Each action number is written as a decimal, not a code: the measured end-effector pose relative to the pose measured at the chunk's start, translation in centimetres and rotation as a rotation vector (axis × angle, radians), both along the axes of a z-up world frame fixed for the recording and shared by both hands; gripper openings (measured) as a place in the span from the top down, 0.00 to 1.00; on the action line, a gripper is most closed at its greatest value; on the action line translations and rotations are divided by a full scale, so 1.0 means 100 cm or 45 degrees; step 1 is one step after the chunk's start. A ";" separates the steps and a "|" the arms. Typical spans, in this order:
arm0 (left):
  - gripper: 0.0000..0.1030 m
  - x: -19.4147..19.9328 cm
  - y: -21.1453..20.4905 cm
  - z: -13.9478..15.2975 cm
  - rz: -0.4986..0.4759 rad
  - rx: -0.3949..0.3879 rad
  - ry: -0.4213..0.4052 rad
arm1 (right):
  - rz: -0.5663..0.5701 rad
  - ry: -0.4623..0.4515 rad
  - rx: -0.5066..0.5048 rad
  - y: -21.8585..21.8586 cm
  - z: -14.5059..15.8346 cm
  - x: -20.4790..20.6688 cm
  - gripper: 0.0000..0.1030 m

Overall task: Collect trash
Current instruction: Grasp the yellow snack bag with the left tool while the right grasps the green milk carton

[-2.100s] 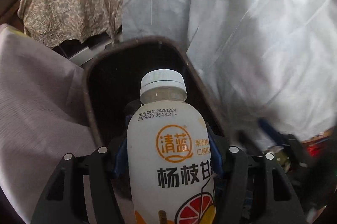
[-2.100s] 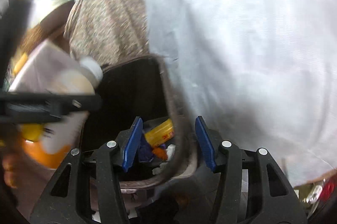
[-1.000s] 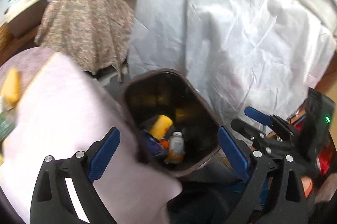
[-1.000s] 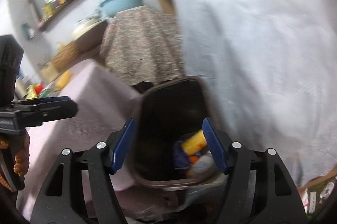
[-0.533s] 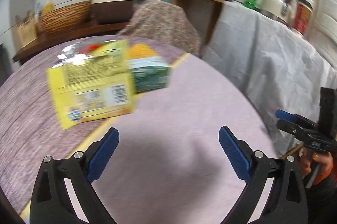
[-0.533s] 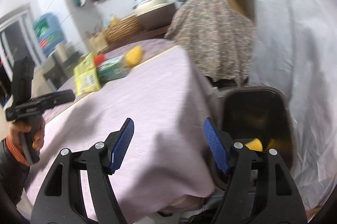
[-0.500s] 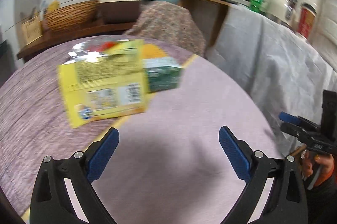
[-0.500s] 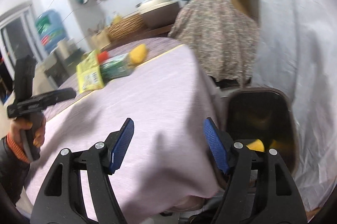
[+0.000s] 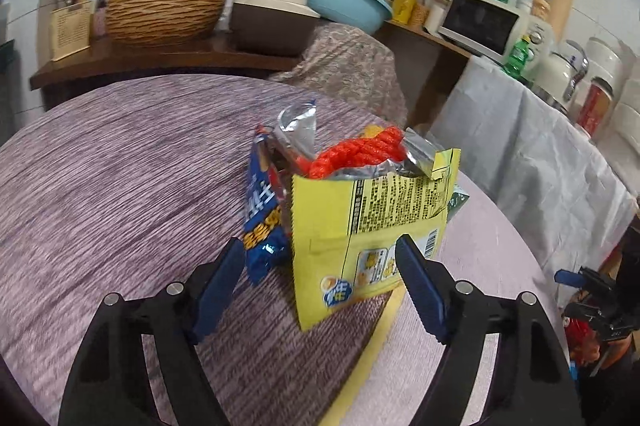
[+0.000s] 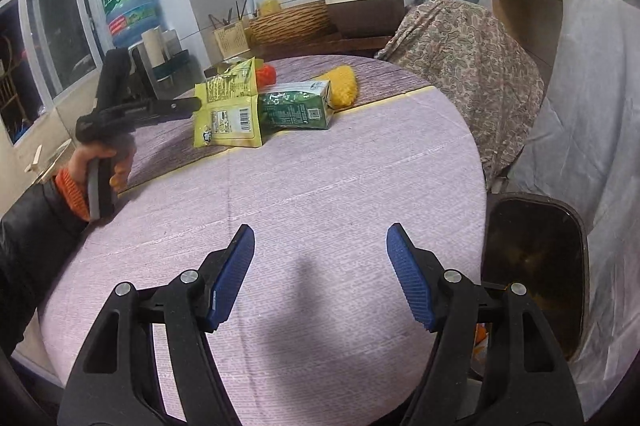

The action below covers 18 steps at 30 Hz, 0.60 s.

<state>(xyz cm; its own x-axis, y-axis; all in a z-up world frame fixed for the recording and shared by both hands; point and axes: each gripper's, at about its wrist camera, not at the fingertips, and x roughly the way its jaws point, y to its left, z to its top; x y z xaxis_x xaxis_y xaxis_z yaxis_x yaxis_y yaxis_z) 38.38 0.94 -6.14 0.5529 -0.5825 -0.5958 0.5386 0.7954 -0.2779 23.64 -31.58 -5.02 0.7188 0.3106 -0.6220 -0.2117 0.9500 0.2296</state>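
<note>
My left gripper (image 9: 320, 258) is open, its blue pads on either side of the lower end of a torn yellow snack bag (image 9: 372, 226) lying on the round table (image 9: 120, 186). A blue wrapper (image 9: 262, 218) and a red knitted item (image 9: 356, 152) lie beside it. In the right wrist view the yellow bag (image 10: 226, 110), a green carton (image 10: 296, 106) and a yellow item (image 10: 342, 86) sit at the table's far side, with the left gripper (image 10: 192, 103) at the bag. My right gripper (image 10: 320, 266) is open and empty over the near table. The dark trash bin (image 10: 536, 258) stands at the right.
White cloth (image 10: 592, 106) covers a counter behind the bin, and a patterned cloth (image 10: 460, 38) covers furniture beyond the table. A shelf at the back holds a wicker basket (image 9: 160, 14), a blue basin (image 9: 348, 4) and a microwave (image 9: 480, 22).
The left gripper let the bottle drop into the bin, swung away to the table and closed in on the yellow bag. The right gripper drew back from the bin to above the table.
</note>
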 end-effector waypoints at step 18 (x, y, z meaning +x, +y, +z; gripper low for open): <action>0.97 -0.035 -0.018 0.003 -0.315 -0.009 -0.029 | 0.204 -0.031 -0.132 0.041 0.024 0.047 0.33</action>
<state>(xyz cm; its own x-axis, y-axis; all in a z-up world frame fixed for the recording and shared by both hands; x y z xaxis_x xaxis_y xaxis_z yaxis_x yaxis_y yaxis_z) 34.85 -0.84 -5.87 0.4061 -0.7059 -0.5803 0.7229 0.6366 -0.2685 28.33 -27.45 -2.59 0.6807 0.3572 -0.6395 -0.3663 0.9221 0.1251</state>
